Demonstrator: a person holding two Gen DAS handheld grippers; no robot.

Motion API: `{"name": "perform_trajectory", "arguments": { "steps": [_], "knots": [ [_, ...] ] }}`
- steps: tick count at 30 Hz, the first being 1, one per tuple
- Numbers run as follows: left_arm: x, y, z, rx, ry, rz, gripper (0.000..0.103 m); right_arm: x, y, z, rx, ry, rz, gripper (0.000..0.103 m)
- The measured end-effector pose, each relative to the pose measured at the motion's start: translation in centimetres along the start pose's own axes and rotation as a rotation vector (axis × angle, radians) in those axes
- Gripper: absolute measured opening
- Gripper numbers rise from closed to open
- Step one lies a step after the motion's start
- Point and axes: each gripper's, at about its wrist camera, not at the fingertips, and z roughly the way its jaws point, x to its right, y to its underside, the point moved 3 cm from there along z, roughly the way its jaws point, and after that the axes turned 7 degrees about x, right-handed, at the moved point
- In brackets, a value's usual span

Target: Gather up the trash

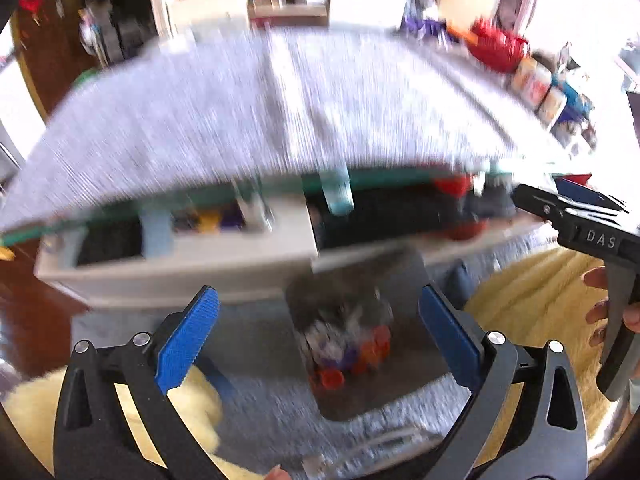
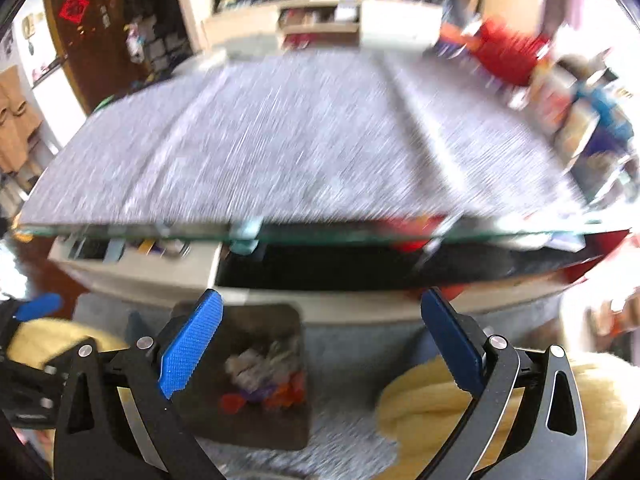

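Note:
A dark square bin (image 1: 400,392) stands on the floor below the table and holds crumpled white, orange, red and purple trash (image 1: 352,352). My left gripper (image 1: 318,340) is open and empty, hovering above the bin. The bin also shows in the right wrist view (image 2: 280,428), with the trash (image 2: 264,380) inside. My right gripper (image 2: 320,344) is open and empty, above and to the right of the bin. The right gripper's body (image 1: 592,232) shows at the right edge of the left wrist view. Both views are motion blurred.
A glass table with a grey cloth (image 1: 260,112) fills the middle, with a white shelf (image 1: 192,252) under it. A red basket (image 1: 498,46) and boxes (image 1: 540,88) stand at its far right. Yellow fluffy cushions (image 2: 432,412) lie on the grey carpet (image 1: 272,408).

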Motion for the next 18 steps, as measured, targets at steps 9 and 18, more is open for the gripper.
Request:
{"name": "perform_trajectory", "arguments": {
  "steps": [9, 18],
  "knots": [
    [1.2, -4.1, -8.6, 0.355, -0.058, 0.038, 0.095, 0.6, -3.6, -9.1, 0.341, 0.033, 0.041, 0.100],
    [1.9, -4.9, -12.9, 0.457, -0.053, 0.008, 0.095, 0.6, -3.8, -12.1, 0.393, 0.031, 0.033, 0.100]
  ]
}}
